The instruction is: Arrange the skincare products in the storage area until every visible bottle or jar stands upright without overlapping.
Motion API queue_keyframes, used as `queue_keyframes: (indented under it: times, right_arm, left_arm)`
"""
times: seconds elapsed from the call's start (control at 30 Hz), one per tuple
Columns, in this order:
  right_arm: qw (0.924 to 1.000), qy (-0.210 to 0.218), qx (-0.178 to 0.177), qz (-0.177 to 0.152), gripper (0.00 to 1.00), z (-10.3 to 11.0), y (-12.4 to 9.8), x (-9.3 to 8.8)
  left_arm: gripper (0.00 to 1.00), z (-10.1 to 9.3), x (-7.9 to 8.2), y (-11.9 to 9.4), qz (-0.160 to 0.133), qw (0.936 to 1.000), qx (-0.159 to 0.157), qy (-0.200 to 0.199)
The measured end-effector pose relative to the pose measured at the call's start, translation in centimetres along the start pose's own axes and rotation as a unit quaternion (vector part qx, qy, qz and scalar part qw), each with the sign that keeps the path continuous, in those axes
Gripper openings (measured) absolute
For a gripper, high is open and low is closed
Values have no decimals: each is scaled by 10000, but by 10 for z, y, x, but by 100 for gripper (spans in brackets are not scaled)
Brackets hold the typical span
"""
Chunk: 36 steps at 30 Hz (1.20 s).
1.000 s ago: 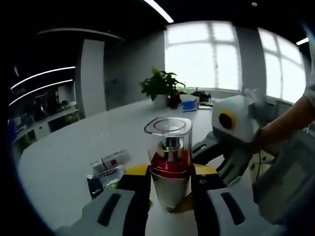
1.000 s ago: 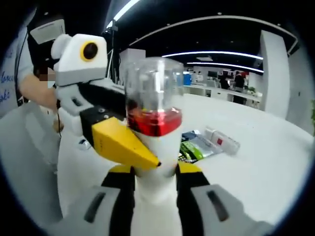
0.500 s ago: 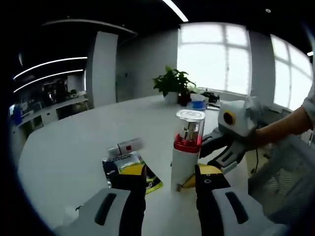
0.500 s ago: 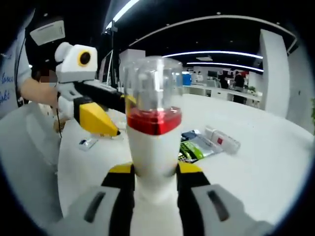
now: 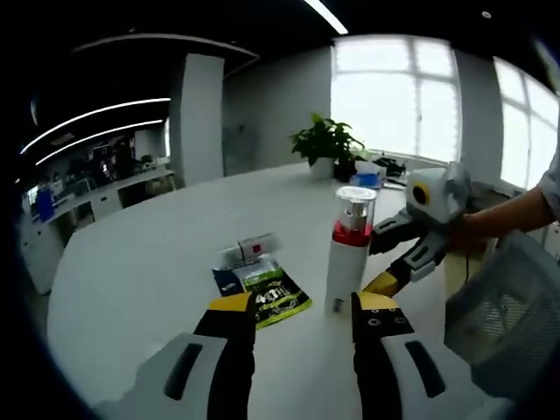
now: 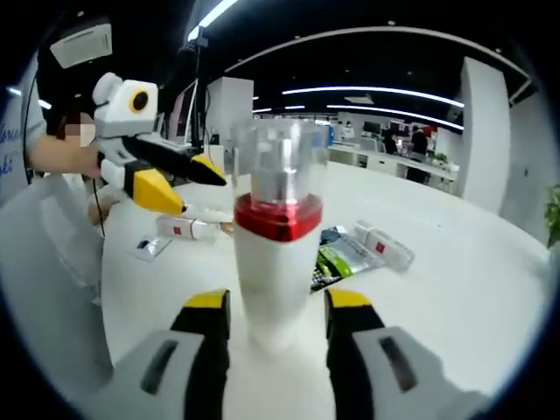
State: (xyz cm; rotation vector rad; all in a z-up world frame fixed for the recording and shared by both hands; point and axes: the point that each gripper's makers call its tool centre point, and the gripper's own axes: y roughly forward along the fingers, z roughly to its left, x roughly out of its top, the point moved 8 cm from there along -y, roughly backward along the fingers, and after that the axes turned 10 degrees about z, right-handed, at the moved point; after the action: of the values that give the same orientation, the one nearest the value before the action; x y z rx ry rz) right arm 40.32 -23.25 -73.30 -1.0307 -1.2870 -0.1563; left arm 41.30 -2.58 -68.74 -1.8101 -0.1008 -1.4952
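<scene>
Your left gripper view looks low across the white table [image 5: 131, 289] toward the windows at the upper right of the frame, with the pump bottle [image 5: 348, 254] a little way ahead, right of centre. Your right gripper view faces the opposite way, toward the dark office, and sits much nearer the same pump bottle [image 6: 276, 262], at centre frame. Both views share that bottle, the green sachet [image 5: 276, 297] [image 6: 337, 260] and the table

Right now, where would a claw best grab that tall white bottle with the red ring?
Probably the bottle's plain white body, below the red ring, coming in level from the side. It stands upright with straight walls, while the clear cap looks slippery and might pull off.
</scene>
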Motion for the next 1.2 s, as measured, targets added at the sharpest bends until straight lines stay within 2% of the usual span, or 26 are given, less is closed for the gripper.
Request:
queue_keyframes:
  times: [0.2,0.27,0.47,0.6,0.9,1.0,1.2]
  right_arm:
    - [9997,196,-80,136,54,2,-16,5]
    - [9995,284,-65,154,60,2,-19,6]
    - [9991,374,-90,204,69,7,-32,14]
    - [9989,423,-60,197,77,15,-38,22]
    - [9993,319,-5,211,92,29,-49,36]
    - [9994,240,-77,248,96,32,-51,40]
    - [9994,86,-80,331,99,37,-53,44]
  left_arm:
    - [49,5,-2,-16,16,9997,205,100]
    - [52,9,-2,-22,19,9997,246,9]
    - [59,17,-4,-37,31,9989,446,-118]
    - [70,18,-5,-46,85,9985,508,-174]
    - [86,17,-10,-65,226,9976,648,-48]
    - [88,16,-13,-71,278,9970,721,72]
    - [93,15,-20,-82,381,9964,754,35]
